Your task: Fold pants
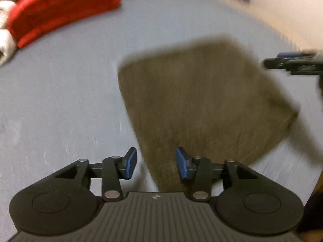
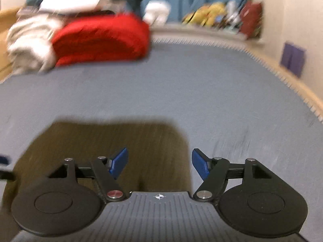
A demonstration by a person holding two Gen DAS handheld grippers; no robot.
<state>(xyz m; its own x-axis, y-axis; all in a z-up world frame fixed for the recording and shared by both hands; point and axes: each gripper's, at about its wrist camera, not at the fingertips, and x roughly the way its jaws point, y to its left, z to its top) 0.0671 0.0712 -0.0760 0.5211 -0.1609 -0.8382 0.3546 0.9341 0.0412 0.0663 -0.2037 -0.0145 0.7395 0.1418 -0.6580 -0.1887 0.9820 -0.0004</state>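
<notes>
A red folded cloth (image 1: 60, 10) lies at the far left of the grey-blue worktop (image 1: 60, 100), with white laundry (image 1: 5, 42) just beside it at the edge. The left gripper (image 1: 156, 164) hangs above the worktop with its blue pads set well apart and nothing between them. Under and ahead of it lie the pants (image 1: 201, 109), olive-brown, folded into a flat, roughly square packet turned cornerwise, so no long axis is clear through the blur; its near edge runs under the gripper. Bare worktop spreads wide to the packet's left and beyond it. At the far right the right gripper (image 1: 292, 63) shows side-on, near the packet's far corner. From its own view the right gripper (image 2: 159, 164) is spread wide and holds nothing, the pants (image 2: 101, 141) lying below it and to its left, with open surface to the fringed far edge (image 2: 262, 60).
</notes>
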